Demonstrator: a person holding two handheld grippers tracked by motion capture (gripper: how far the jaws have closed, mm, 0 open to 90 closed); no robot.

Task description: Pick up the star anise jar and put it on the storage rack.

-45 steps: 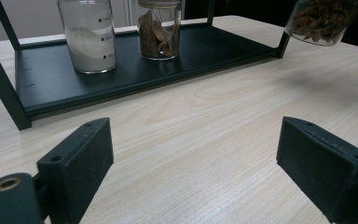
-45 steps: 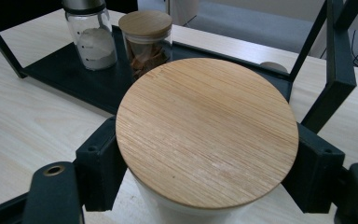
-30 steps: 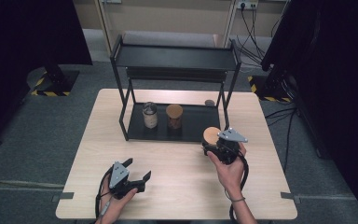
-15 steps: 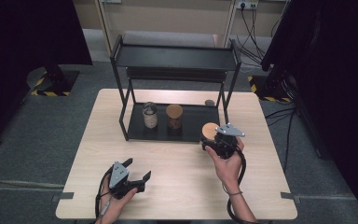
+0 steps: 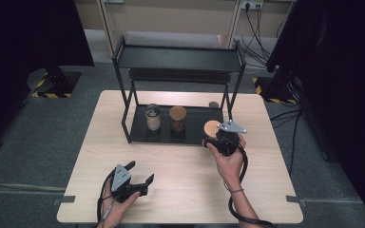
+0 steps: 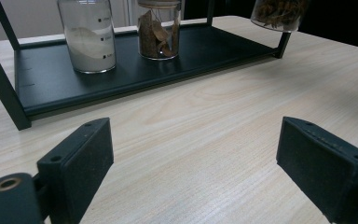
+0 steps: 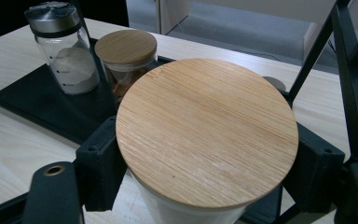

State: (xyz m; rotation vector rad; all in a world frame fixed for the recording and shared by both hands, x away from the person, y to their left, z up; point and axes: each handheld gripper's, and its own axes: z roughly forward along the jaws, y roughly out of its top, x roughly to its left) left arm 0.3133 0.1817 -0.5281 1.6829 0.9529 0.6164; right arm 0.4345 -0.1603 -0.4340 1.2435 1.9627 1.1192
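Jar with a bamboo lid sits pinched between the jaws of the right gripper, held just above the front right end of the black rack's lower shelf, at about three o'clock from the table's centre. On that shelf stand a steel-capped jar of white powder and, just beside it, a wooden-lidded jar of brown pieces. The left gripper rests low at seven o'clock over the wooden table, its jaws spread wide with nothing between them, well apart from the rack.
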